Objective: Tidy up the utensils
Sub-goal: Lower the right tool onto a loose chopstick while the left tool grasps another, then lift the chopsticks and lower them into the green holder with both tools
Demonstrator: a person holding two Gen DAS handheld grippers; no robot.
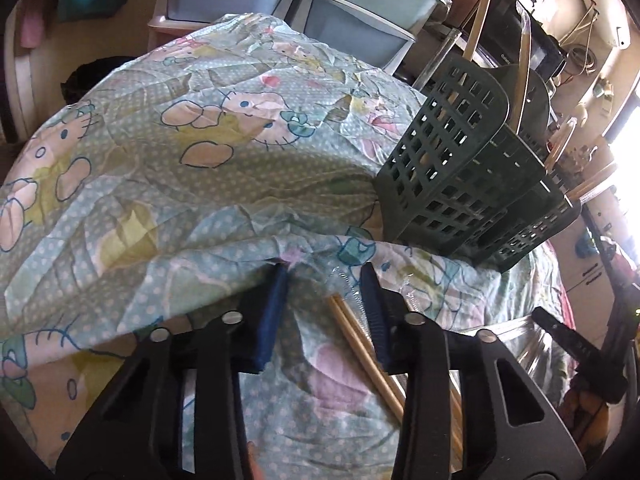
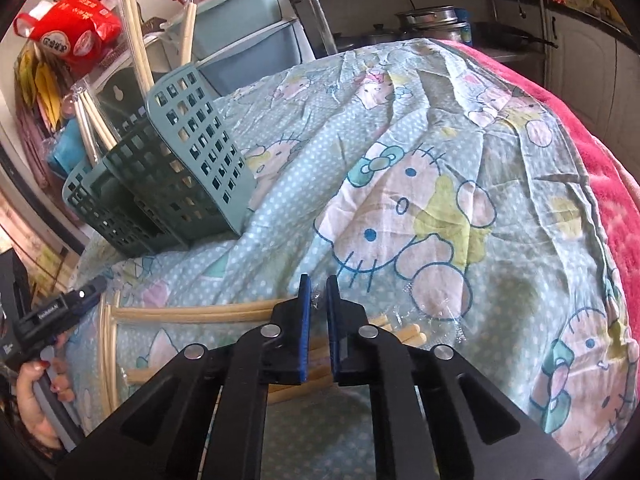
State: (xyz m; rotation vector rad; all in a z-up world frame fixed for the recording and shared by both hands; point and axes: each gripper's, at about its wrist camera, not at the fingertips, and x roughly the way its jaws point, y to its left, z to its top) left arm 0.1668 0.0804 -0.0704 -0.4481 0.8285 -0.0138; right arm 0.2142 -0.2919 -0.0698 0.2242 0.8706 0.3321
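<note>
Wrapped chopsticks at both grippers, basket ahead and between them.

Spread underneath: a rumpled pale blue cloth printed with cartoon cats [image 1: 160, 160]. Stood on it, ahead-right of the left gripper [image 1: 326, 276] and ahead-left of the right gripper [image 2: 318, 284], apart from both: a dark green perforated plastic utensil basket [image 1: 460, 168], already stocked with upright wrapped chopsticks. Left gripper's jaws apart, straddling a pale wooden chopstick pair [image 1: 360, 340], long axis roughly along the fingers, tips forward, hugging the right-hand pad, not clamped. Right gripper's jaws nearly together, seemingly pinching the clear plastic wrapper [image 2: 440, 304] of a chopstick bundle [image 2: 192, 314] lying crosswise beneath.
</note>
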